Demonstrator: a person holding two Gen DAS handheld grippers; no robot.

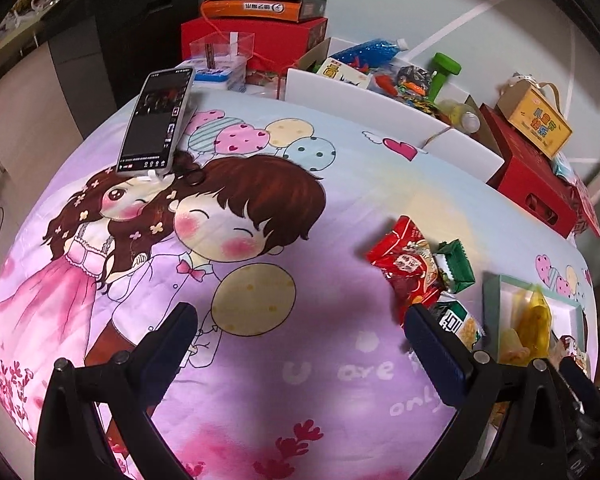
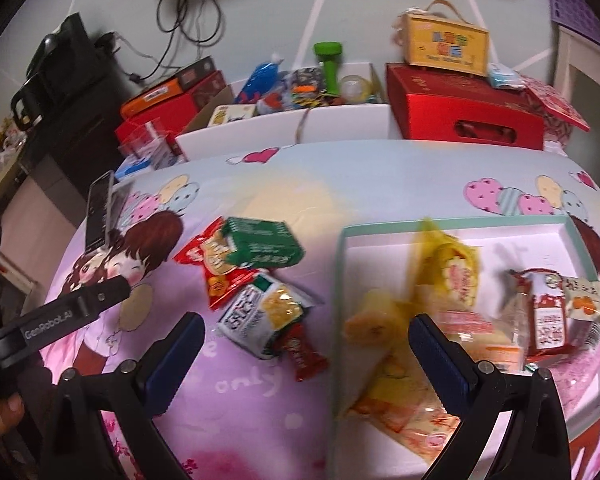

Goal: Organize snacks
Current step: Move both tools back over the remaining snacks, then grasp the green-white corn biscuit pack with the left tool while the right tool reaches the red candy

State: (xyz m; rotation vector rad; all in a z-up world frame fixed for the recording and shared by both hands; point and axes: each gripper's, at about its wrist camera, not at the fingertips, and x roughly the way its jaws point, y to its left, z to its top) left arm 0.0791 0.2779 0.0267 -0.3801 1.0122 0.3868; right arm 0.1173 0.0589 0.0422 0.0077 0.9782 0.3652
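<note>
Loose snacks lie on the cartoon-print cloth: a red packet (image 2: 212,268), a green packet (image 2: 264,246), a white-and-green packet (image 2: 260,316) and a small red bar (image 2: 302,354). To their right, a shallow tray with a pale green rim (image 2: 340,264) holds yellow packets (image 2: 452,272) and red-and-white packets (image 2: 548,316). My right gripper (image 2: 308,344) is open and empty, above the gap between the loose snacks and the tray. My left gripper (image 1: 304,336) is open and empty over bare cloth. Its right finger (image 1: 432,344) is near the white-and-green packet (image 1: 460,324), with the red packet (image 1: 412,268) beyond.
A phone (image 1: 156,120) leans on a stand at the far left of the cloth. Behind the table stand a white box of toys (image 2: 284,124), red boxes (image 2: 460,116) and a small yellow case (image 2: 444,46). A hand (image 2: 0,408) shows at the left edge.
</note>
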